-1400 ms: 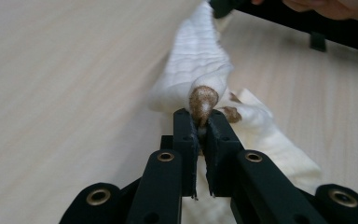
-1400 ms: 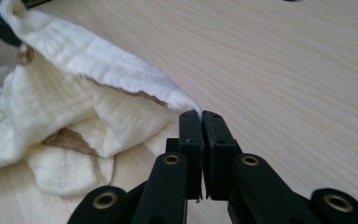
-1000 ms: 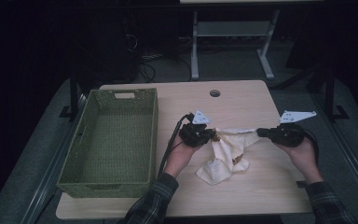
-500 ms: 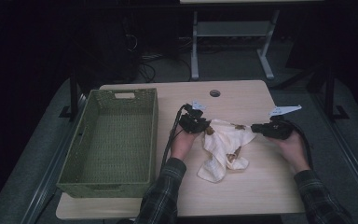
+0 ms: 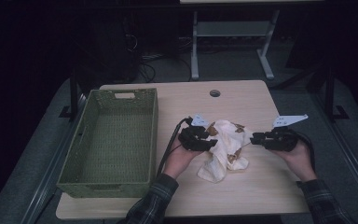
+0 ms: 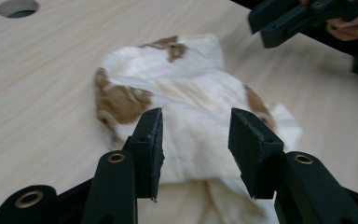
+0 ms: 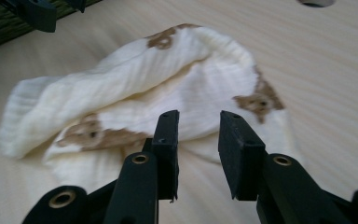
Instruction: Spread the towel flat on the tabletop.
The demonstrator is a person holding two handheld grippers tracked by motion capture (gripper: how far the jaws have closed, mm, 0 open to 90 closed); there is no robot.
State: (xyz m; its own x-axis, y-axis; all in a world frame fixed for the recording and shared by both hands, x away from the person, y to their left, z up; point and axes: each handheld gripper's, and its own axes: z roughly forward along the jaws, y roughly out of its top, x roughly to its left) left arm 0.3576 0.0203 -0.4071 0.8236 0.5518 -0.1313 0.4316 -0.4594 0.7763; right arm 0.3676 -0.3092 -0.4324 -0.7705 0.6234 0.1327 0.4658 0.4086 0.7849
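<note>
Cloth: a cream muslin cloth (image 5: 223, 149) with brown bear prints lies crumpled on the wooden table (image 5: 242, 196), in the middle between the two grippers and right of the basket.
Handling: it looks light, soft and limp, so I judge it will sag and fold wherever it is lifted; it seems neither fragile nor slippery, though a thin pinch could slide off one layer.
Where to take hold: the far edge corners, left and right, look like the best places, each pinched through a full fold so the cloth can be stretched out flat.
Left gripper: the left gripper (image 6: 195, 133) sits low at the cloth's left edge with its jaws parted; they have just been opening, and the cloth lies beyond the pads (image 6: 150, 140), not pressed by them.
Right gripper: the right gripper (image 7: 198, 140) rests at the cloth's right side, released too; its jaws have just been opening and nothing is clamped between them.
Change from earlier: a second ago the cloth hung stretched in a thin band between both grippers, which stood farther apart; now that band is gone, the far part has dropped into a loose heap, and the hands sit closer in.
Basket: the green woven basket (image 5: 116, 140) stands at the table's left side, apart from the cloth.
Table: a round cable hole (image 5: 215, 93) sits near the far edge.
</note>
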